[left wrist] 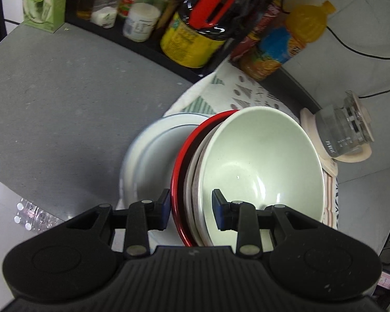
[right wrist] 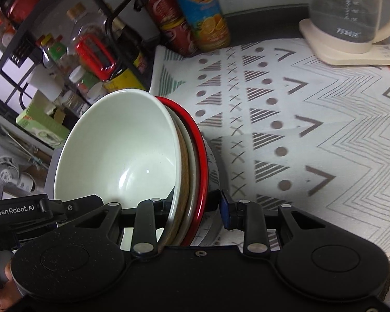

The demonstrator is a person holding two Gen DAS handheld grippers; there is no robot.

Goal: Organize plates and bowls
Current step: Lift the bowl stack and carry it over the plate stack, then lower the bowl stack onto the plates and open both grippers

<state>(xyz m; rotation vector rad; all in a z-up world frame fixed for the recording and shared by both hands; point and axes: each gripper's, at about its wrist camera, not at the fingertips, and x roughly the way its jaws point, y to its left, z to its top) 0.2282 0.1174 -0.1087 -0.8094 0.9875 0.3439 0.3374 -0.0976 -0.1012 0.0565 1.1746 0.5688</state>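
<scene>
My left tongs (left wrist: 190, 209) and right tongs (right wrist: 196, 206) each clamp the rim of a tilted nested stack: pale green ceramic bowl (left wrist: 262, 166), beige dishes, red-rimmed plate (left wrist: 178, 182). Their undersides are hidden. A white plate (left wrist: 153, 156) sits behind on the patterned cloth (right wrist: 312, 130).

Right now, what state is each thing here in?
Left tongs: closed on the bowl stack's rims.
Right tongs: closed on the same rims.
Bowl stack: nested, tilted.
White plate: flat, behind the stack.
Glass kettle: upright on its base, looks empty.
</scene>
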